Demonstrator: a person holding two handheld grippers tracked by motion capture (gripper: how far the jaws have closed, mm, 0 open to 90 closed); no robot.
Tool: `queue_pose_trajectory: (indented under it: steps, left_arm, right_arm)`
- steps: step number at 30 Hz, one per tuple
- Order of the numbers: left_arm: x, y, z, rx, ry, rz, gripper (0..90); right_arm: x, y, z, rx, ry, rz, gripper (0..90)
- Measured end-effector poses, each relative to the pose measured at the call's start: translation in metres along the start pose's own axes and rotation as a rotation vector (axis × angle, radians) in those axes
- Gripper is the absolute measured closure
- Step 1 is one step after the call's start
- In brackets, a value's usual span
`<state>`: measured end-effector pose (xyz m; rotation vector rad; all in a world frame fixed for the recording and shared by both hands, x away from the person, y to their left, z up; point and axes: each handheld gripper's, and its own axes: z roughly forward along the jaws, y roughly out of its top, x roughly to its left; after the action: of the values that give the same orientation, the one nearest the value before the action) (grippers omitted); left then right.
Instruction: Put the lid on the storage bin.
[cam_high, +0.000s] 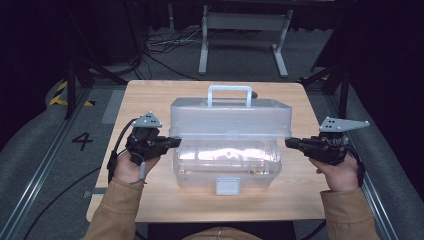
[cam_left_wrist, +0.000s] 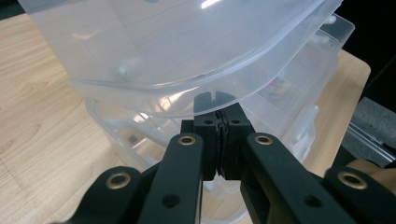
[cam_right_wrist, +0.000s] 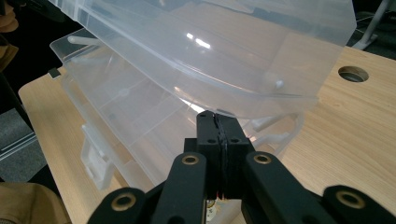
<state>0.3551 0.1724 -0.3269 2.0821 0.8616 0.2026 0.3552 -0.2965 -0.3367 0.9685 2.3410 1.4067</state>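
A clear plastic box stands on the wooden table (cam_high: 145, 100), its lid (cam_high: 230, 117) raised a little off the base (cam_high: 227, 167). The lid carries a white handle (cam_high: 229, 90), and a latch (cam_high: 227, 186) hangs at the base's front. My left gripper (cam_high: 177, 141) is shut, with its tips under the lid's left edge. My right gripper (cam_high: 288, 142) is shut under the right edge. In the left gripper view the lid's rim (cam_left_wrist: 187, 105) rests on the closed tips of the gripper (cam_left_wrist: 220, 114), above the base (cam_left_wrist: 126, 135). The right gripper view has the gripper (cam_right_wrist: 217, 122) likewise beneath the lid (cam_right_wrist: 224, 46).
Small items lie blurred inside the base. A cable hole (cam_right_wrist: 353, 73) is cut into the table's far corner. A white metal frame (cam_high: 244, 30) and cables sit on the floor beyond the table. Bare wood lies to either side of the box.
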Motion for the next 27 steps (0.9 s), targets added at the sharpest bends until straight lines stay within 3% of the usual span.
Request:
queue_pose_trajectory:
  steps: [27]
  left_arm:
    - [-0.0044,0.0012,0.0052,0.176,-0.010,0.030,87.0]
  right_arm:
    - [0.0011,-0.0008,0.0067,0.140,-0.012,-0.019,89.4]
